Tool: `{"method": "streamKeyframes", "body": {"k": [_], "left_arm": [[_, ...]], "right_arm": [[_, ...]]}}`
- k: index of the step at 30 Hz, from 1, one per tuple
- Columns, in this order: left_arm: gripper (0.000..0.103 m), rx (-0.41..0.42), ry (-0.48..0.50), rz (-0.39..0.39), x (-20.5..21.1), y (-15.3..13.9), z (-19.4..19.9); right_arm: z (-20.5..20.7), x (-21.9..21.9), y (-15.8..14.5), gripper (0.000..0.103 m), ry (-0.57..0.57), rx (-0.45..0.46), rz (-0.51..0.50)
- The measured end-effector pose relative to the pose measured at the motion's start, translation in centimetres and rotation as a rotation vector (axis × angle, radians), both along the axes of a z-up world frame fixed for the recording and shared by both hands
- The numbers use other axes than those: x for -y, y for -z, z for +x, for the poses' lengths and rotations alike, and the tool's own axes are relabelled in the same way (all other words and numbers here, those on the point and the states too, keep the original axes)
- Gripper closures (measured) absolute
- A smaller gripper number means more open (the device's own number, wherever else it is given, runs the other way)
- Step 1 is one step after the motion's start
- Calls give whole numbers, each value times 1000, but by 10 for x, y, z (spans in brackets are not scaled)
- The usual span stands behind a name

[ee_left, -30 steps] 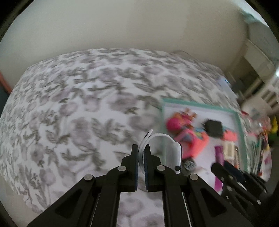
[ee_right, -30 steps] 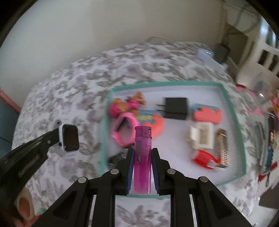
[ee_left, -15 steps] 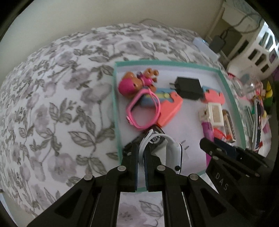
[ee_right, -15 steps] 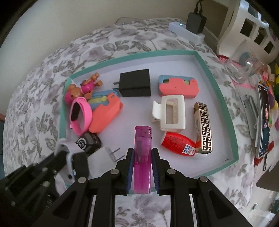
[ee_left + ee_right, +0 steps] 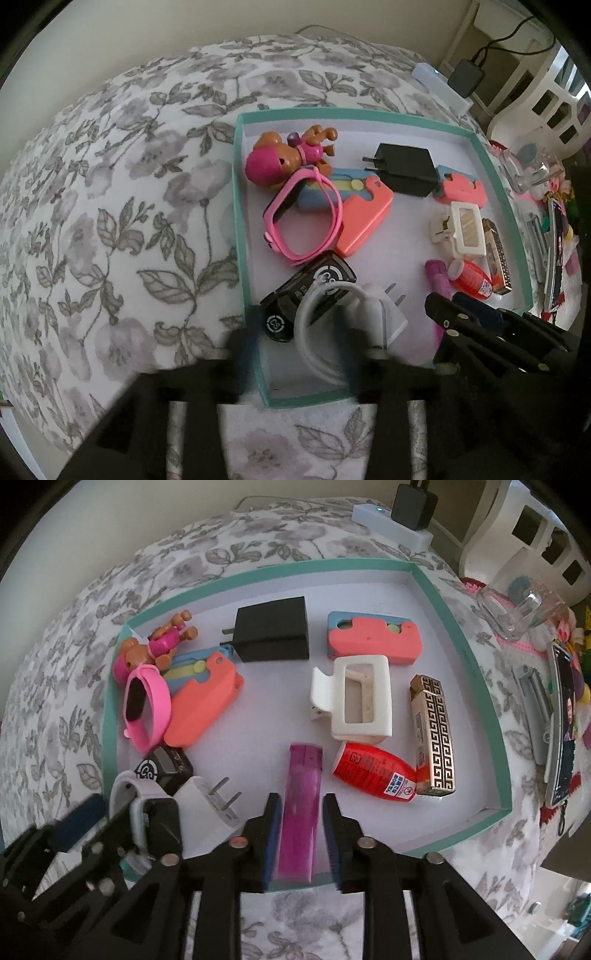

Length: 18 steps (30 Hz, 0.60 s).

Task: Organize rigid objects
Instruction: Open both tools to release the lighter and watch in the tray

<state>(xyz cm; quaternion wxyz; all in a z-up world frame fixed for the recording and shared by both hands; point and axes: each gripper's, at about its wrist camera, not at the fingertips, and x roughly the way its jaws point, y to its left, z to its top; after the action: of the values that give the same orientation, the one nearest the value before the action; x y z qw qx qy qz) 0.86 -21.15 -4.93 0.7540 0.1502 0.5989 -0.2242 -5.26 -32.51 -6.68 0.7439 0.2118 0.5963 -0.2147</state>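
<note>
A teal-rimmed white tray lies on the flowered bedspread and holds several small objects. My left gripper is open over the tray's near left corner; the white smartwatch lies loose between its spread fingers, beside a white plug and a black watch. My right gripper is open at the tray's near edge; the purple lighter lies on the tray floor between its fingers, gaps showing on both sides.
The tray also holds a pink watch, toy dog, black charger, coral cases, white hair clip, red bottle and gold lighter. A glass and phone lie right of it.
Both grippers came down to the tray's near edge and opened. The white smartwatch and the purple lighter are let go and rest in the tray.
</note>
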Motion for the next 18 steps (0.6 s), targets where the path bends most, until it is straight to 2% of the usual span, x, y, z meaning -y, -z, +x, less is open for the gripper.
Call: {"method": "streamKeyframes", "body": {"k": [1, 2, 6, 10, 12, 14, 18], "left_arm": [[48, 8, -3, 2, -1, -1, 1], [47, 9, -9, -5, -3, -4, 2], [42, -17, -33, -33, -9, -8, 7], [39, -25, -56, -39, -17, -13, 10], [32, -8, -83, -43, -24, -19, 14], [21, 26, -116, -33, -31, -24, 18], [16, 68, -188, 3, -48, -25, 27]], "right_arm": [[0, 1, -1, 61, 6, 0, -5], [-1, 1, -1, 59, 8, -1, -12], [0, 3, -3, 59, 5, 2, -15], [0, 2, -11, 47, 7, 16, -32], [-2, 1, -17, 43, 11, 30, -47], [-1, 0, -21, 38, 13, 44, -57], [-1, -3, -25, 27, 10, 67, -62]]}}
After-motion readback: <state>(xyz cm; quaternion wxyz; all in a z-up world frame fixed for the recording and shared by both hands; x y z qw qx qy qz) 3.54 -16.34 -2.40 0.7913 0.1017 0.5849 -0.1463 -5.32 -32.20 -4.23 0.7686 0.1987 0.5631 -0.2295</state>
